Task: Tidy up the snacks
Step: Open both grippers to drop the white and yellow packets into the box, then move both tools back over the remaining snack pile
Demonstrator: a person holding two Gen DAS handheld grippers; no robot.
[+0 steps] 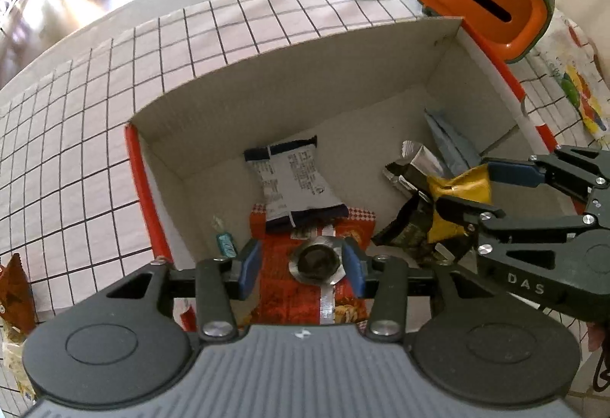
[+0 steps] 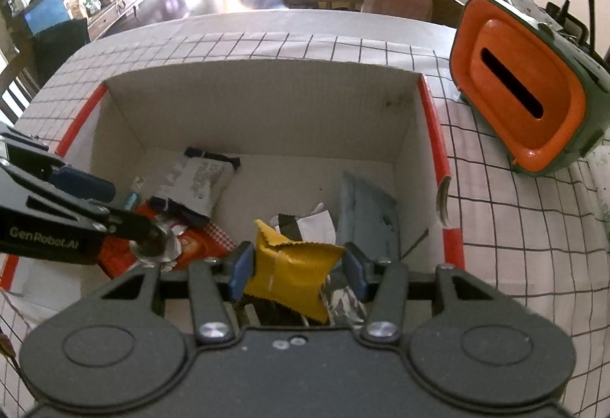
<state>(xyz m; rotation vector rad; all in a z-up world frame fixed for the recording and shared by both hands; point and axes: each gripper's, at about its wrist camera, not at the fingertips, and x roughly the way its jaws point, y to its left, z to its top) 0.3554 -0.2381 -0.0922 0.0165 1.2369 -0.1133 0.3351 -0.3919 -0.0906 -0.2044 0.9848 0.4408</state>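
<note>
Yellow packet (image 2: 295,275) crosswise between right tongs (image 2: 297,269)

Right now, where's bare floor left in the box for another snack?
Free: the back strip of the box floor along the far wall, plus the middle gap between the white-and-navy packet and the grey-blue pouch. Crowded: the near half, with the red packet under the left tongs and the yellow packet in the right tongs.

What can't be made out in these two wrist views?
- Left wrist: the red packet's near end, hidden behind the left gripper.
- Right wrist: what lies under the yellow packet, hidden by it and the right gripper.
- Both views: print on the white wrapper, too small.
</note>
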